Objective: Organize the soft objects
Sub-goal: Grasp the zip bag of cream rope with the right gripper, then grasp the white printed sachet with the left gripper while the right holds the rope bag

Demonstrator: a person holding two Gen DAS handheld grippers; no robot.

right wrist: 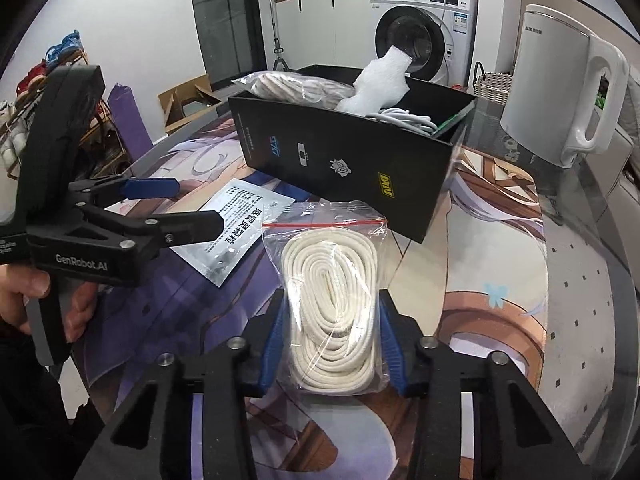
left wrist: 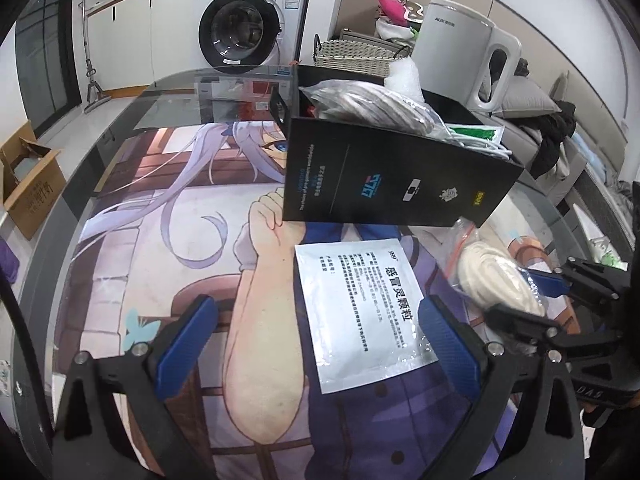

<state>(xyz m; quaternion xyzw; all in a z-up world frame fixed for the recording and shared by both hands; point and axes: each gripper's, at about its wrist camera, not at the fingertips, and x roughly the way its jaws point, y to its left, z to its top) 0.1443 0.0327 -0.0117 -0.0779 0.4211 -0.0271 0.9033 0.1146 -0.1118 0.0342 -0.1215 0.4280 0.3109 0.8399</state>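
A clear zip bag of coiled white rope lies on the printed mat, and my right gripper is shut on its near end; the bag also shows in the left wrist view. A silver medicine sachet lies flat on the mat, also seen in the right wrist view. My left gripper is open and empty, low over the sachet's near left part. The black box behind holds a bagged striped item, white foam and grey cable.
A white kettle stands on the glass table right of the box. A wicker basket, a washing machine and a cardboard carton are beyond the table. The table's rim curves at left.
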